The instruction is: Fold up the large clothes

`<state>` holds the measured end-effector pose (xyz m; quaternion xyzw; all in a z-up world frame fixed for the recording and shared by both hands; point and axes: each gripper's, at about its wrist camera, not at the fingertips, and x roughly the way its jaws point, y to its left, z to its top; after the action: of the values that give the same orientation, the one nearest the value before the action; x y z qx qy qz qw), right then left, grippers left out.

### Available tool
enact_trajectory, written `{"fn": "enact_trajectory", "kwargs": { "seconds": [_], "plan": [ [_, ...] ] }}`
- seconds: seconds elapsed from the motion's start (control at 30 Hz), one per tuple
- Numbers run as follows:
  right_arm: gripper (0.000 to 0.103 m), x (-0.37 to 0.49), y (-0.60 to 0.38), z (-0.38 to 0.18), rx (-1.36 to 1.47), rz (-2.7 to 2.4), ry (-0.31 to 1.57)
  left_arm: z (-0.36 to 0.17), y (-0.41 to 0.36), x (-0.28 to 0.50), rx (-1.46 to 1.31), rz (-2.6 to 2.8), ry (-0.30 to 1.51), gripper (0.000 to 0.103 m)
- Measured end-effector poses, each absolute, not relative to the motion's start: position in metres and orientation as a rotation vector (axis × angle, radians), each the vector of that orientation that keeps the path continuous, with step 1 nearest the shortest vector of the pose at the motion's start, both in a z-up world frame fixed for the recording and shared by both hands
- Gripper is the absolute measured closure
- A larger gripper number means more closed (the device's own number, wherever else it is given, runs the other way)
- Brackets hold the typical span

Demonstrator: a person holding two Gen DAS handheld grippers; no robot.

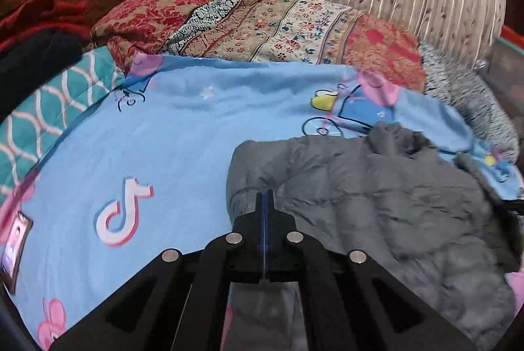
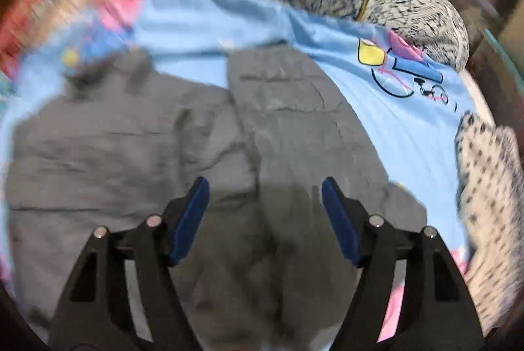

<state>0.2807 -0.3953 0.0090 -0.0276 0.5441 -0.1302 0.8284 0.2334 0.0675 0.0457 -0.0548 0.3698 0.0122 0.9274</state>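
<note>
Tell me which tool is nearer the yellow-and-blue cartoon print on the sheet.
Right, probably. The right tool hangs open over the grey jacket, with the print ahead to its right. The left tool is shut at the jacket's left edge, the print beyond the jacket.

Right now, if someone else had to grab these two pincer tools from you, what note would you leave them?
Left gripper: shut, its tip against the near left edge of the grey puffer jacket; whether it pinches fabric I cannot tell.
Right gripper: open, empty, above the jacket's lower middle.
The jacket lies spread on the blue cartoon bedsheet, one long panel or sleeve laid up along its middle. Patterned pillows sit behind it.
Done: jacket laid out, perhaps one part turned in.
Left: the main folds; it is not yet a compact bundle.
</note>
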Motion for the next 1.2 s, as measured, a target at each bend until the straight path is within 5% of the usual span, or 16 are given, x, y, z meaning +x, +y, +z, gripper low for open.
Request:
{"fn": "enact_trajectory", "kwargs": {
  "seconds": [0.03,0.07,0.1,0.27,0.4,0.53,0.63,0.73,0.83,0.9,1.07,1.2],
  "plan": [
    [0.048,0.284,-0.400,0.000,-0.089,-0.324,1.173,0.048,0.069,0.228,-0.120,0.016,0.764,0.103],
    [0.085,0.291,-0.410,-0.006,-0.096,-0.396,1.184,0.051,0.072,0.223,-0.123,0.011,0.769,0.103],
    [0.094,0.289,-0.416,-0.002,-0.056,-0.430,1.161,0.053,0.075,0.219,-0.119,0.007,0.771,0.103],
    [0.098,0.263,-0.376,0.088,0.103,-0.171,0.764,0.065,0.099,0.212,-0.152,0.014,0.738,0.103],
    [0.098,0.251,-0.256,0.130,-0.005,0.253,0.656,0.067,0.118,0.211,-0.237,0.042,0.722,0.103],
    [0.098,0.237,-0.146,0.108,-0.146,0.567,0.682,0.059,0.133,0.211,-0.272,0.064,0.745,0.103],
    [0.094,0.236,-0.107,0.051,-0.276,0.625,0.813,0.050,0.140,0.211,-0.275,0.067,0.773,0.103],
    [0.077,0.242,-0.108,-0.008,-0.398,0.503,0.968,0.045,0.139,0.212,-0.265,0.057,0.788,0.103],
    [0.062,0.231,-0.136,-0.005,-0.316,0.485,0.972,0.041,0.128,0.216,-0.244,0.028,0.792,0.103],
    [0.039,0.218,-0.159,0.018,-0.240,0.491,0.921,0.040,0.116,0.220,-0.229,0.006,0.792,0.103],
    [0.036,0.198,-0.223,0.048,-0.140,0.411,0.846,0.036,0.086,0.242,-0.207,-0.060,0.811,0.103],
    [0.035,0.231,-0.300,0.008,-0.070,0.084,0.987,0.033,0.075,0.257,-0.225,-0.066,0.836,0.103]
  ]
}}
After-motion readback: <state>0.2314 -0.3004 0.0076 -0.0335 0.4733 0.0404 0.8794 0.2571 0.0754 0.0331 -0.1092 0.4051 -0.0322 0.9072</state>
